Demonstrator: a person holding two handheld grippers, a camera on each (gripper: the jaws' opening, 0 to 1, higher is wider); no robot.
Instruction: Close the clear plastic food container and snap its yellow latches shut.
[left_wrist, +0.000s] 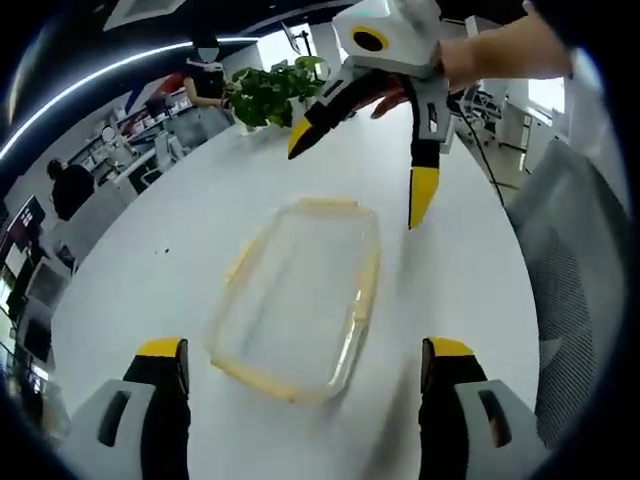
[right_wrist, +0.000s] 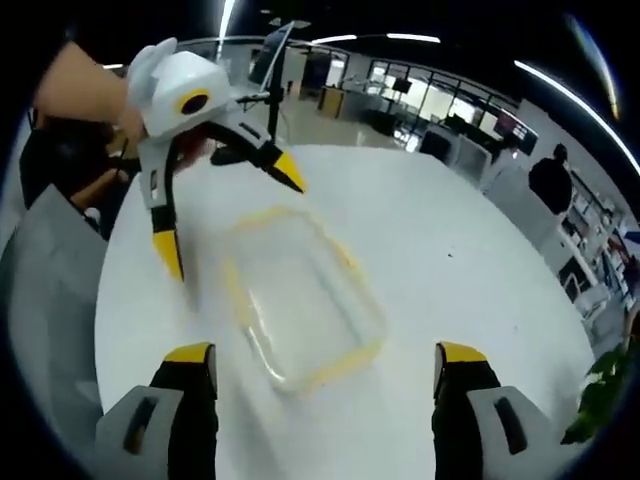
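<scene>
The container sits on the table between our open, empty left gripper and right gripper; pressing one latch could skid it.

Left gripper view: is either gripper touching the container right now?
No. The container lies alone on the white table, the left gripper open on either side of it and the right gripper open above it.

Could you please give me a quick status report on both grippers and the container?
Left gripper open, right gripper open, both hovering apart from container. Clear container on white table, lid on; latch state unclear. Nothing in the way.
</scene>
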